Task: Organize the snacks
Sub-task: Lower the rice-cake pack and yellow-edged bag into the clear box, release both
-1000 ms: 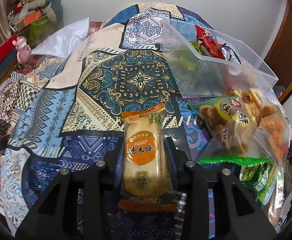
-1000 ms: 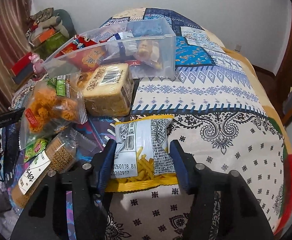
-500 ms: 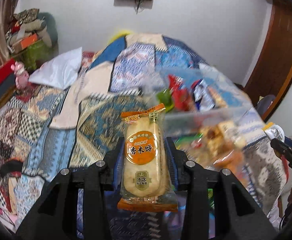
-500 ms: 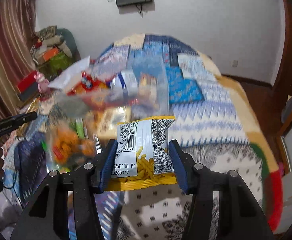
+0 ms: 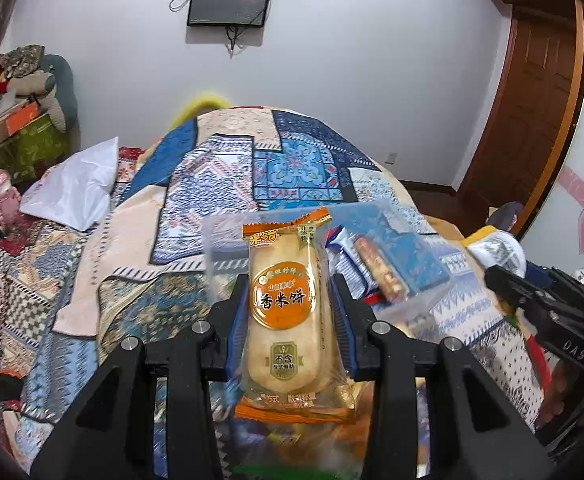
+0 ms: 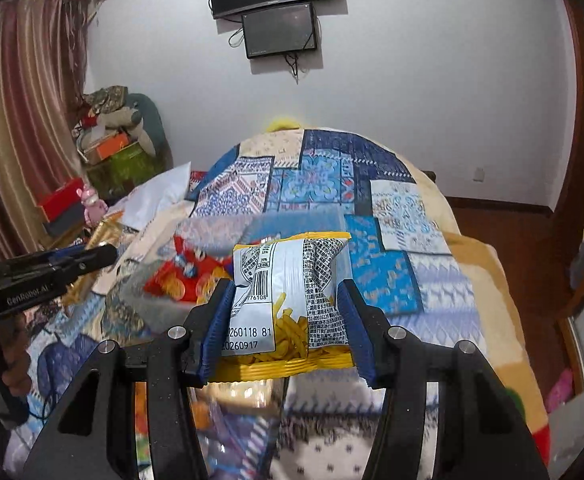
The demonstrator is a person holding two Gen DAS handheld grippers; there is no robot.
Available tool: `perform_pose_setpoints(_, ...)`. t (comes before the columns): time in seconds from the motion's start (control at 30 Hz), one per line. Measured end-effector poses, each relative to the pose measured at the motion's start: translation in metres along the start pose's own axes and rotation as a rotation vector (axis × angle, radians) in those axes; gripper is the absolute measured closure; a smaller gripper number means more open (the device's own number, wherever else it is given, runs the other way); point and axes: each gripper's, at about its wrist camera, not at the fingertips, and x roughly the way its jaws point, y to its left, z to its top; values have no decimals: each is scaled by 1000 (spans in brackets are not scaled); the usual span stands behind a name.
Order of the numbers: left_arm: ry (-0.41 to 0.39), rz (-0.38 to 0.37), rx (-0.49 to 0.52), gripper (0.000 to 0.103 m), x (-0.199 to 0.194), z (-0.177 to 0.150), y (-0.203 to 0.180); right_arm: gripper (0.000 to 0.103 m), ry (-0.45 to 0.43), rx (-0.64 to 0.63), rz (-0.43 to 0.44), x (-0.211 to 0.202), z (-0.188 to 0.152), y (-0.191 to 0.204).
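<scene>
While both lifted off quilt [image 5: 196, 184] | left claw [image 5: 290, 320] clamps rice cracker [image 5: 284, 312] | right claw [image 6: 286, 320] clamps fries bag [image 6: 284, 292]

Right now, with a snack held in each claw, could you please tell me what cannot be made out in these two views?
- Left wrist view: much of the clear bin is hidden behind the rice cracker pack in the left claw; its contents are blurred.
- Right wrist view: the fries bag in the right claw covers the bin's middle; the red packet inside is smeared, label unreadable.
- Both views: the snacks near the bottom edge are blurred and cut off.
</scene>
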Motion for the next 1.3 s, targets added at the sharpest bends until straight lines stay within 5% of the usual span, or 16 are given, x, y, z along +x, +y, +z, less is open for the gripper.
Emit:
perform_pose_setpoints(0.8,157,-26,-2,65,117,22,-21,53,90,3,11,102,18,-6)
perform_pose_setpoints(1.3,110,-11,-17,45,72,27,-20,45,75,7,-9,69,23,-14)
